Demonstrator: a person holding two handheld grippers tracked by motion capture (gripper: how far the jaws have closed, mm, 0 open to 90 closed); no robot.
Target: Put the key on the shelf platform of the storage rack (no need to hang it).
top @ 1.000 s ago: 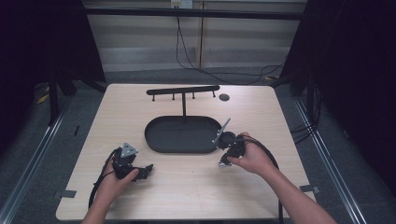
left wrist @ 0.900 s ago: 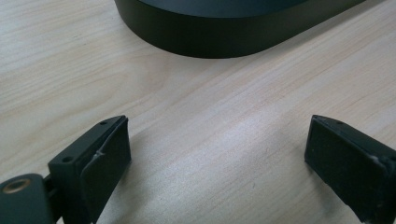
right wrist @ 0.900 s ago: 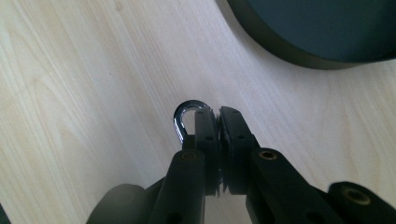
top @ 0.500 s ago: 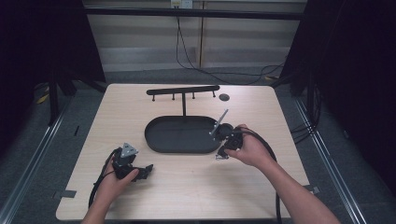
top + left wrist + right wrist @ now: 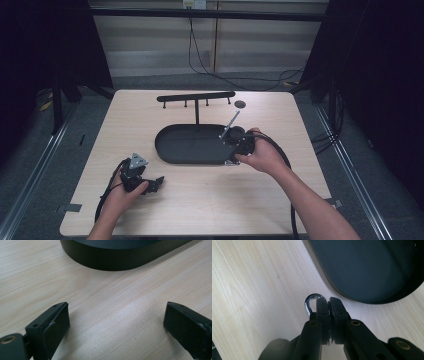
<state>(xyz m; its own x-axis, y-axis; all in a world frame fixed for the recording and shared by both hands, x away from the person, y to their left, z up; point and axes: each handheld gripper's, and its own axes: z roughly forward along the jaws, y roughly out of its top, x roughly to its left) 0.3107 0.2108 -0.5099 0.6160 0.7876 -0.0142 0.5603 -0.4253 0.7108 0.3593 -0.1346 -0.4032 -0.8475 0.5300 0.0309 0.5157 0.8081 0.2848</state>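
My right gripper (image 5: 235, 142) is at the right end of a black oval tray (image 5: 172, 150), held in a person's hand. Its jaws are shut on a chrome metal piece whose curved loop (image 5: 309, 303) sticks out beside the fingertips of the right gripper (image 5: 329, 301), just above the wood outside the tray (image 5: 367, 270). A thin metal rod (image 5: 231, 124) slants up and away from that gripper. My left gripper (image 5: 150, 184) rests low on the table's near left, open, with bare wood between the jaws of the left gripper (image 5: 115, 327). The tray wall (image 5: 112, 260) lies ahead of it.
A black rack (image 5: 196, 96) with several short pegs stands on a post at the tray's far edge. A small dark disc (image 5: 240, 104) lies on the table to the right of the rack. Cables trail from both grippers toward the table's near edge.
My right gripper has moved left and away from the person, up to the tray's right end, carrying the metal piece. The left gripper has not moved.
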